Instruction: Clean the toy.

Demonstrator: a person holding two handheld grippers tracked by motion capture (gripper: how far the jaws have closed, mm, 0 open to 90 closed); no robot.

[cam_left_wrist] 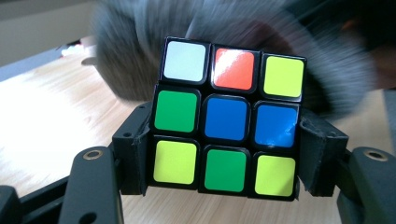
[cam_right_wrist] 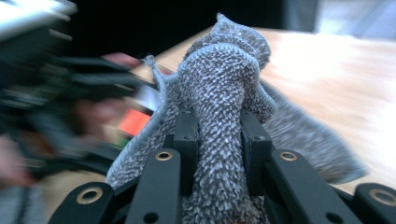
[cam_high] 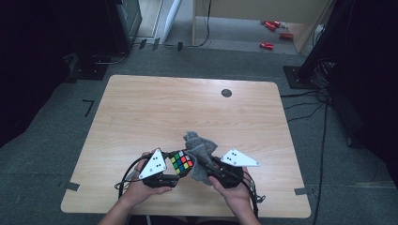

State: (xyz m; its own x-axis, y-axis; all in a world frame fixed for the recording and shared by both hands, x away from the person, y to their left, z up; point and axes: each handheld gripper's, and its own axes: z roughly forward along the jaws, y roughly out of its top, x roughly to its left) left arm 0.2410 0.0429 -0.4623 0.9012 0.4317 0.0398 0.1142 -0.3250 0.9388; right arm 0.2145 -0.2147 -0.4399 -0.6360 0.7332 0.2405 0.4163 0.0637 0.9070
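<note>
Left tongs (cam_left_wrist: 224, 154) clenched on the puzzle cube (cam_left_wrist: 229, 119), held just above the desk (cam_high: 141, 108) near its front edge. Right tongs (cam_right_wrist: 217, 140) clenched on a bunched grey cloth (cam_right_wrist: 224, 93), just right of the cube and touching it. Risk: the grip sits low on the cube's sides, so a hard wipe could twist a layer or lever the cube out; the cloth's loose tail could also snag.
</note>
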